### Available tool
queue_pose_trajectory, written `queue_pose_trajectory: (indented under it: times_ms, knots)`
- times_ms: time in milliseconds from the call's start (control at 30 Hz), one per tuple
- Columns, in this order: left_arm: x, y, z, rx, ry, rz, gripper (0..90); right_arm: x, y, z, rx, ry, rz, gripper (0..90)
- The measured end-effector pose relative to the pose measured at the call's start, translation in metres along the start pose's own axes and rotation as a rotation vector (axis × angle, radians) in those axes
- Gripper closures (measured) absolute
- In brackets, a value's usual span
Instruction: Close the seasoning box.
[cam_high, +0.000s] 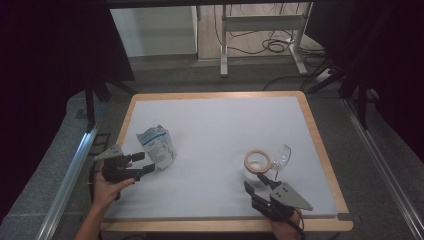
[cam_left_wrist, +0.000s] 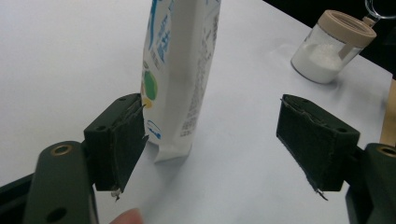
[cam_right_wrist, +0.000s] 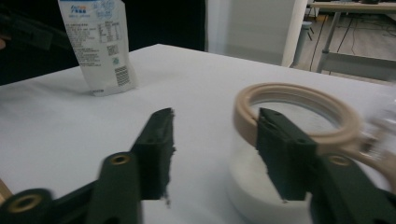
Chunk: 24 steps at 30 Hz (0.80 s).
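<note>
The left gripper (cam_high: 148, 164) has flat black jaws with a rough, slightly frayed padding, and they stand wide apart. A tall white soft-plastic pouch with blue print (cam_left_wrist: 180, 70) stands upright on the counter (cam_high: 215, 130), which is covered by a smooth matte white sheet inside a pale wooden frame. The bottom corner of the pouch lies just beside the inner face of the jaw at the left in the left gripper view; whether it touches the pad cannot be told. The other jaw is well apart from the pouch. The pouch is flat, creased near its sealed bottom edge, and has a green round mark and small dark text on the side.

The right gripper (cam_right_wrist: 215, 140) has the same black jaws, partly apart and not clamped on anything. A round clear glass jar with a beige ring-shaped rim (cam_right_wrist: 299, 116) stands just behind the jaw at the right in the right gripper view. The jar holds white powder in the lower part, and its clear hinged lid (cam_high: 281, 156) hangs open at the far side.
</note>
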<state>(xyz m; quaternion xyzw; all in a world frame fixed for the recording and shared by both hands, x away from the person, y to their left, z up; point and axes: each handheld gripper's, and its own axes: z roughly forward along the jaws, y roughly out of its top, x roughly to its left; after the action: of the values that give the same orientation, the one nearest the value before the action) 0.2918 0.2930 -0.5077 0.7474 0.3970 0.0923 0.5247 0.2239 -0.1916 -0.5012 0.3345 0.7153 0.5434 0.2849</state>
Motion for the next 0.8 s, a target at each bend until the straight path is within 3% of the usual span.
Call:
queue_pose_trajectory:
  times_ms: [167, 333, 467, 633, 800]
  knots:
    - [-0.004, -0.005, 0.004, 0.002, -0.004, -0.005, 24.1, -0.021, 0.002, -0.024, -0.029, -0.028, 0.041, 69.0]
    - [-0.008, -0.009, 0.007, 0.014, -0.001, 0.002, 24.0, -0.043, 0.004, -0.045, -0.061, -0.091, 0.071, 86.9]
    - [-0.011, -0.012, 0.009, 0.015, 0.004, 0.010, 24.0, -0.066, 0.008, -0.060, -0.074, -0.164, 0.102, 90.0]
    - [-0.013, -0.014, 0.011, 0.025, 0.007, 0.017, 23.8, -0.094, 0.014, -0.049, -0.036, -0.198, 0.134, 90.0]
    - [-0.011, -0.016, 0.007, 0.009, 0.014, 0.008, 24.0, -0.105, 0.020, -0.031, -0.014, -0.191, 0.146, 90.0]
